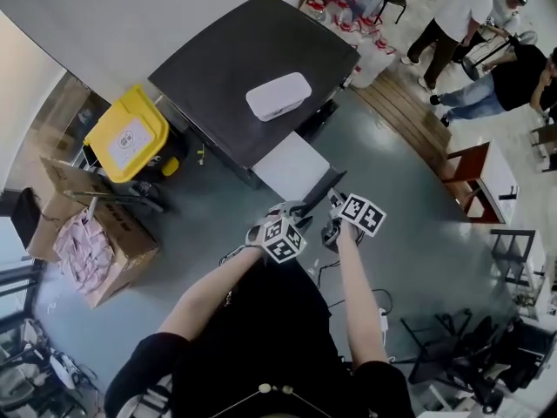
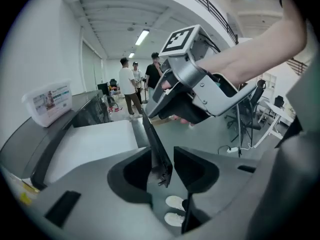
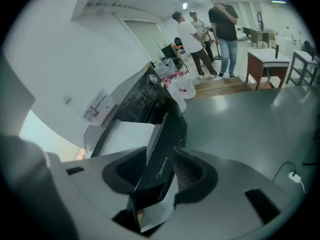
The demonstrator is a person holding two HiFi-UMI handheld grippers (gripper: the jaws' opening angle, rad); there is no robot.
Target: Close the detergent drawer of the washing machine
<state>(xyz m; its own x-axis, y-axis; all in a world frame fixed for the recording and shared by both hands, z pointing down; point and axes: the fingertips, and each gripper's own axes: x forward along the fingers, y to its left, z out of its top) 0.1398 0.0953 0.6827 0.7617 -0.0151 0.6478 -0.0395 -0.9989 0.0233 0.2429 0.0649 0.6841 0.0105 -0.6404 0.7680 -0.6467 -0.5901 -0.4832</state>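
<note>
washing machine (image 1: 218, 77): dark-topped, set against the white wall, with a white box (image 1: 278, 96) lying on its lid.
detergent drawer (image 1: 291, 165): pulled out of the machine toward the person, pale tray showing, not yet pushed in.
front panel (image 3: 159, 170): the drawer's dark face, lettered "midea", at the near end of the tray and sitting between both pairs of jaws.
left gripper (image 2: 167, 156): tipped down at the panel's end. its jaws are spread, with the panel's thin edge between them, close to one jaw and a gap on the other side. it looks loose rather than pinched, though the dark pads make that hard to judge.
right gripper (image 3: 161, 159): just beside the left one, straddling the panel. its jaws are spread wide, the panel lies by one jaw, and the ribbed pad (image 3: 187, 172) stands clear of it.
person: stands before the drawer, both forearms stretched out, white shoes (image 2: 174, 202) visible under the left jaws.
floor (image 1: 400, 198): grey and glossy. a yellow bin (image 1: 126, 133) and a cardboard box (image 1: 104, 251) stand left of the machine.
background: several people (image 1: 457, 11) stand well apart, beyond a red-brown table (image 1: 474, 177).
</note>
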